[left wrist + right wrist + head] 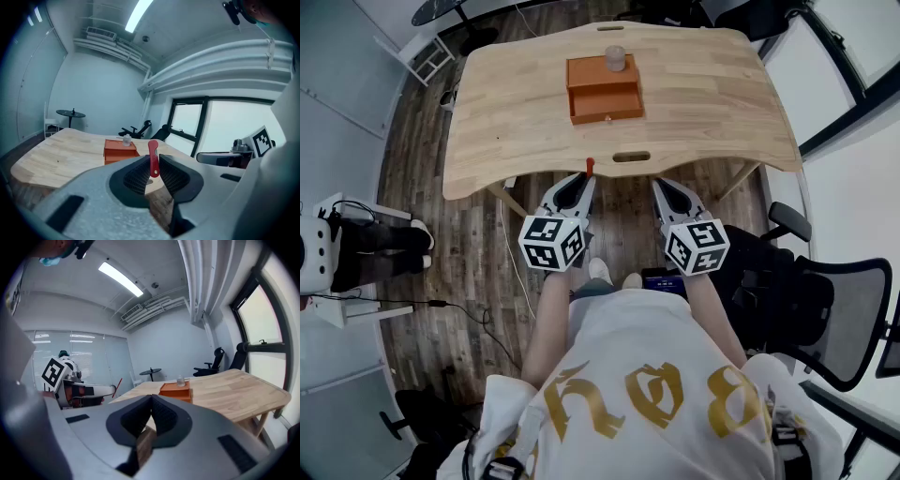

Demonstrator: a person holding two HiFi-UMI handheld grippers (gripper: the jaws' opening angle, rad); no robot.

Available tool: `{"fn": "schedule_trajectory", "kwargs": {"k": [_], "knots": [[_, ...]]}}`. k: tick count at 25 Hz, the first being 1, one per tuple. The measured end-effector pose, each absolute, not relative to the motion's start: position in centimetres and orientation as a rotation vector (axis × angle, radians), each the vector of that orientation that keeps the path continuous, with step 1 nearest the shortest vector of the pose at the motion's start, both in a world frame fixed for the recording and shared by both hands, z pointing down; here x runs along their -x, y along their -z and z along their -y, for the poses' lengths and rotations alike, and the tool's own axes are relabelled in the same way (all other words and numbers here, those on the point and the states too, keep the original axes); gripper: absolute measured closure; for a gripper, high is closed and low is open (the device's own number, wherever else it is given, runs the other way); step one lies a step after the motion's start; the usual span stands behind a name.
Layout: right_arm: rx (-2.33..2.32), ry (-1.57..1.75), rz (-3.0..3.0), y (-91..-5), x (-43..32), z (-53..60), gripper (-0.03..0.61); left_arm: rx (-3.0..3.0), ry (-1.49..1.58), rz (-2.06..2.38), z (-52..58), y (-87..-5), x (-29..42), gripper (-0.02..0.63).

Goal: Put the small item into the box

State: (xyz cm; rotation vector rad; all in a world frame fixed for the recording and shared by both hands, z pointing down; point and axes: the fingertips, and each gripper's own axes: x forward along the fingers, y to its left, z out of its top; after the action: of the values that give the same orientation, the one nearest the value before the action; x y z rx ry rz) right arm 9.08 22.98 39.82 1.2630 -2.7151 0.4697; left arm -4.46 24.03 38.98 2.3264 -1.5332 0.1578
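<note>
An orange box (604, 89) with a drawer front lies on the far middle of the wooden table (516, 122); a small clear jar (615, 58) stands on its back edge. The same box (119, 149) and jar (126, 139) show ahead in the left gripper view, and the box (176, 390) again in the right gripper view. My left gripper (584, 181) hangs just short of the table's near edge, shut on a small red item (153, 158) that sticks up between its jaws. My right gripper (662, 191) is beside it, shut on nothing.
A slot handle (631, 157) is cut in the table's near edge. Black office chairs (825, 300) stand to my right, and a person's feet (380, 246) and white equipment to my left. A small round side table (71, 113) stands beyond the table.
</note>
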Motion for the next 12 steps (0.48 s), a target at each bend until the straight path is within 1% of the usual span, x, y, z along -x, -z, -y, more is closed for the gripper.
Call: {"fn": "schedule_trajectory", "kwargs": {"k": [12], "knots": [[-1.287,-0.494,2.727,-39.6,-11.2,-23.4,0.566,-2.342,-0.200,1.524,-24.4,-39.1,2.6,0.552]]}}
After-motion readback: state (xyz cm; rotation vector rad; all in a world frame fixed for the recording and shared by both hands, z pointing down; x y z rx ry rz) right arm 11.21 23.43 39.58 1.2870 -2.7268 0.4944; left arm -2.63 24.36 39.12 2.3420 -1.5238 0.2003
